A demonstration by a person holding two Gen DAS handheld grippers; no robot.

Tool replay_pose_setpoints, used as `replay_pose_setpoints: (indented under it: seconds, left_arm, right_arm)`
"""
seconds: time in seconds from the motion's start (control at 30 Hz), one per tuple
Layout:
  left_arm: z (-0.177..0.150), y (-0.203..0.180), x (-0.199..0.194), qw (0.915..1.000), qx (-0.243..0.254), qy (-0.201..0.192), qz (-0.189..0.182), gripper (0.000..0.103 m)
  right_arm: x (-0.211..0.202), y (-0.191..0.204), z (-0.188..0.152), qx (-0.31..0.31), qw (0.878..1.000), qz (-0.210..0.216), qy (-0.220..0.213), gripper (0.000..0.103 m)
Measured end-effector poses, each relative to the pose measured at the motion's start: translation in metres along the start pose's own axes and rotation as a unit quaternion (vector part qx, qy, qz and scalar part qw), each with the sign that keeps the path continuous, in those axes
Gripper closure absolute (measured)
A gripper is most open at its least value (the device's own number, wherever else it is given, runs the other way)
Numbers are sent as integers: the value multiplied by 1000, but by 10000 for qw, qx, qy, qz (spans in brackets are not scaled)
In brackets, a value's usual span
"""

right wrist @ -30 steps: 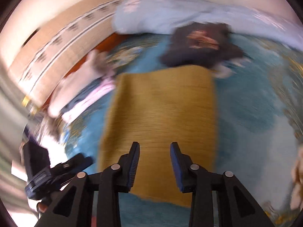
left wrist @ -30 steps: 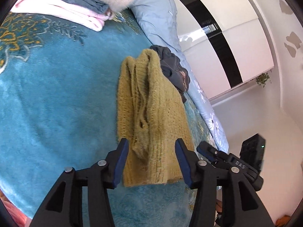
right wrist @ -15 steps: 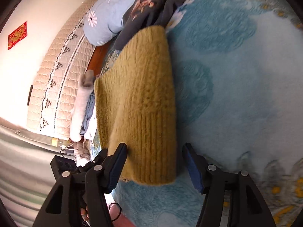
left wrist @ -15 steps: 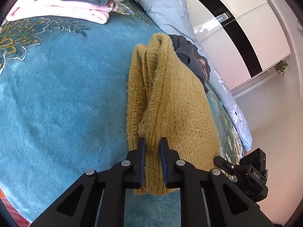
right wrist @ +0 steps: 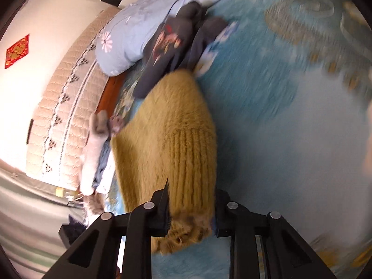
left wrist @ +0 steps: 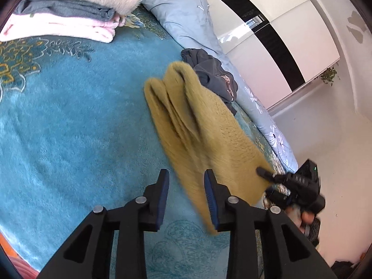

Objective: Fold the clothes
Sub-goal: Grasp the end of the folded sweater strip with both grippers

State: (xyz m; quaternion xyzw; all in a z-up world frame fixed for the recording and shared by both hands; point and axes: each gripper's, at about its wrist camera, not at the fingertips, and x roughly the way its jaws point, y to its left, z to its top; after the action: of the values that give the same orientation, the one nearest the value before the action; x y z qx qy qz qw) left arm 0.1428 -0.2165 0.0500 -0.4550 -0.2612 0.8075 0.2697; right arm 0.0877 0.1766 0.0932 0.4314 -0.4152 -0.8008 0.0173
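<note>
Your right tongs [right wrist: 191, 211] pinch the near end of the fuzzy mustard-yellow knitted sweater [left wrist: 204, 125] on the blue bed blanket [left wrist: 69, 127], and your left tongs [left wrist: 186, 195] gape empty, so lift slowly and keep the layers together.

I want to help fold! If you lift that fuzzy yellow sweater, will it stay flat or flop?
Probably flop: the yellow sweater already sags in soft folds. Its fuzzy knit likely grips well, as in the right gripper.
</note>
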Motion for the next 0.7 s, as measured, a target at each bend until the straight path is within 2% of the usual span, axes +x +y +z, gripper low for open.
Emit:
replay_pose_setpoints:
  seconds: [0.13, 0.23, 0.33, 0.37, 0.43, 0.63, 0.7]
  left_arm:
    - [18, 4, 15, 9997, -214, 87, 36, 67]
    - [38, 3, 33, 9990, -392, 207, -67, 58]
    - [58, -2, 59, 9970, -572, 433, -278, 53]
    - [65, -4, 71, 9954, -656, 556, -425, 51]
    - [78, -7, 94, 9913, -842, 800, -625, 45]
    - [99, -11, 150, 9794, -1322, 1375, -669, 40]
    - [99, -16, 159, 9777, -1336, 1476, -674, 40]
  right_arm:
    - [-21, -18, 76, -44, 9957, -702, -595, 76]
    - [-10, -40, 102, 244, 9925, -1043, -590, 76]
    - [-22, -46, 94, 157, 9929, -961, -685, 75]
    - [-27, -47, 91, 121, 9930, -926, -718, 71]
    - [-36, -50, 85, 49, 9932, -858, -786, 70]
    - [-62, -59, 67, -165, 9929, -651, -986, 70]
    - [-77, -67, 54, -145, 9921, -585, -1100, 62]
